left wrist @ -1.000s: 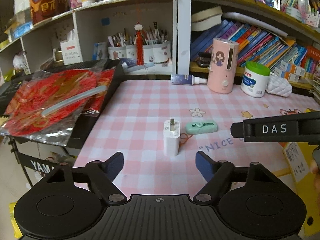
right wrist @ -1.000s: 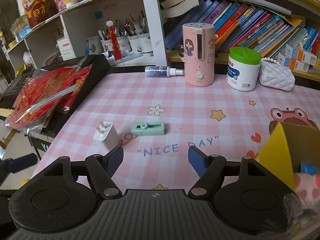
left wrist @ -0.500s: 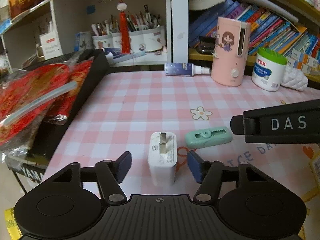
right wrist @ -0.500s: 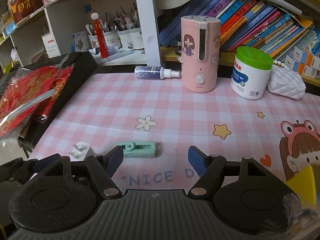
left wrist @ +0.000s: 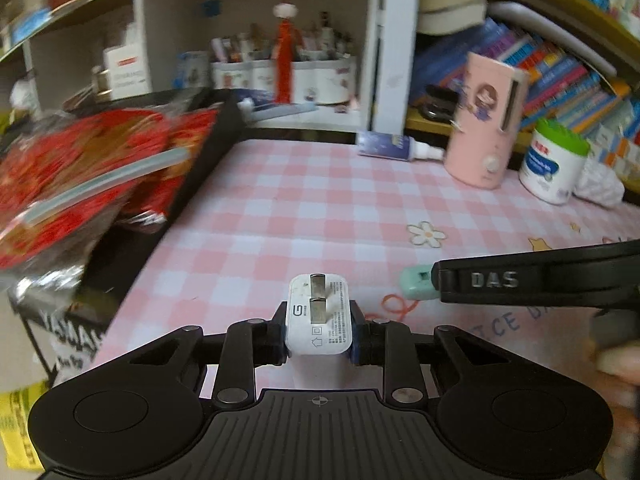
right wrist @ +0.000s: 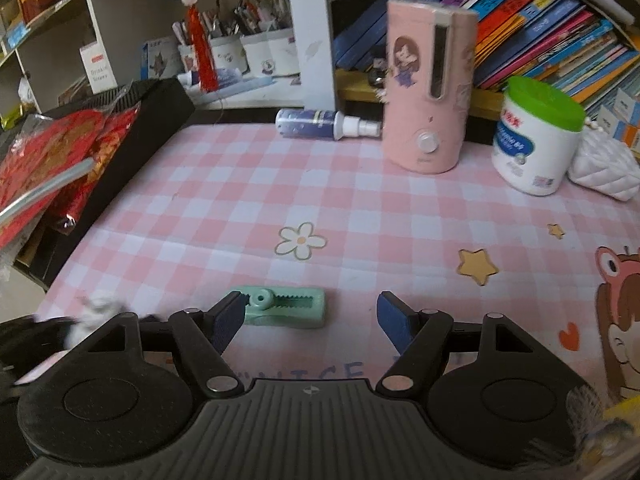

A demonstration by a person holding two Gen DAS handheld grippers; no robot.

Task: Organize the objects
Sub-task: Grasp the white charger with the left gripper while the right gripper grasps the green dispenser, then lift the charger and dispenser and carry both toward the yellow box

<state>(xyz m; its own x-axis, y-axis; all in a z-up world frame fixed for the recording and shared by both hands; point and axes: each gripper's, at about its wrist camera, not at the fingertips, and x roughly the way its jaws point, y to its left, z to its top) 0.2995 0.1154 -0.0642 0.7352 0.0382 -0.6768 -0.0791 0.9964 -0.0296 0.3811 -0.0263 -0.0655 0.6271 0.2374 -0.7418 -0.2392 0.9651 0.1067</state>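
A white plug charger stands on the pink checked tablecloth, prongs up. My left gripper has it between its jaws, which are closing, and both blue pads touch its sides. A mint green toothed clip lies flat just right of the charger. My right gripper hovers open over it, the clip lying near its left fingertip. In the left wrist view one of the right gripper's fingers covers most of the clip.
At the back stand a pink humidifier, a green-lidded white jar, a lying spray bottle and a white quilted pouch. Red foil packets lie on a black keyboard past the table's left edge. Bookshelves rise behind.
My left gripper moved forward and down around the charger and its jaws narrowed onto it. My right gripper advanced and sank until the green clip lay between its fingertips.
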